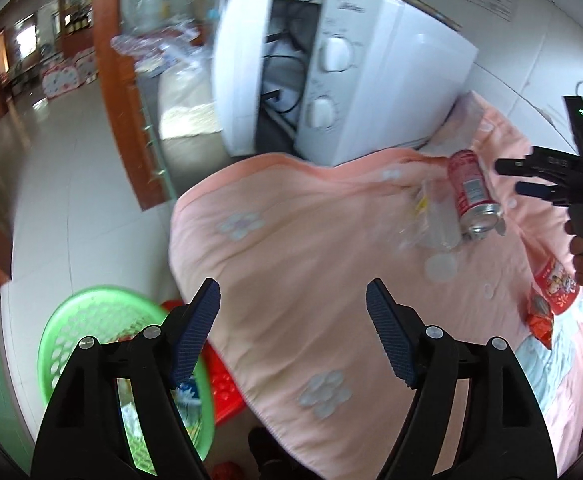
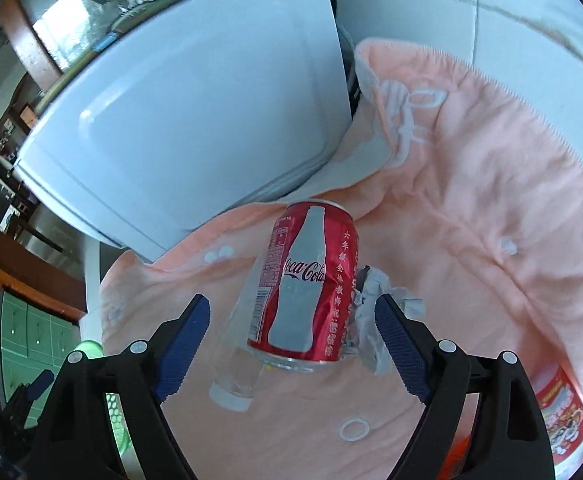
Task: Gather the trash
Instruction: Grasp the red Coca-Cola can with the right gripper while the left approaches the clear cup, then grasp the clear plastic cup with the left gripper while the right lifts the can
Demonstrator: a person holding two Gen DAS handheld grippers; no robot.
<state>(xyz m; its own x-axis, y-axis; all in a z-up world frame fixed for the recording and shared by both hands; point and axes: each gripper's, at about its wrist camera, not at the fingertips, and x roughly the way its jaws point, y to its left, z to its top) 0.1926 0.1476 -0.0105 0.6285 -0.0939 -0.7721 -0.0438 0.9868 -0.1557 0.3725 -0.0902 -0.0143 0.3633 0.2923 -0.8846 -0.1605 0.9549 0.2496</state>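
A red Coca-Cola can point(image 2: 311, 280) lies on its side on a pink quilt point(image 2: 471, 208); it also shows in the left wrist view point(image 1: 473, 194). A clear plastic bottle point(image 2: 239, 360) lies against its left and crumpled paper point(image 2: 375, 320) against its right. My right gripper point(image 2: 291, 344) is open, its fingers on either side of the can's near end, and shows from the side in the left wrist view point(image 1: 519, 178). My left gripper point(image 1: 293, 332) is open and empty above the quilt's near edge. A red snack wrapper point(image 1: 551, 296) lies at the right.
A white microwave point(image 1: 343, 80) stands on the quilt behind the can. A green perforated basket point(image 1: 103, 344) sits on the tiled floor at the lower left, beside a red crate point(image 1: 219, 384). A wooden door frame point(image 1: 123, 100) stands at the left.
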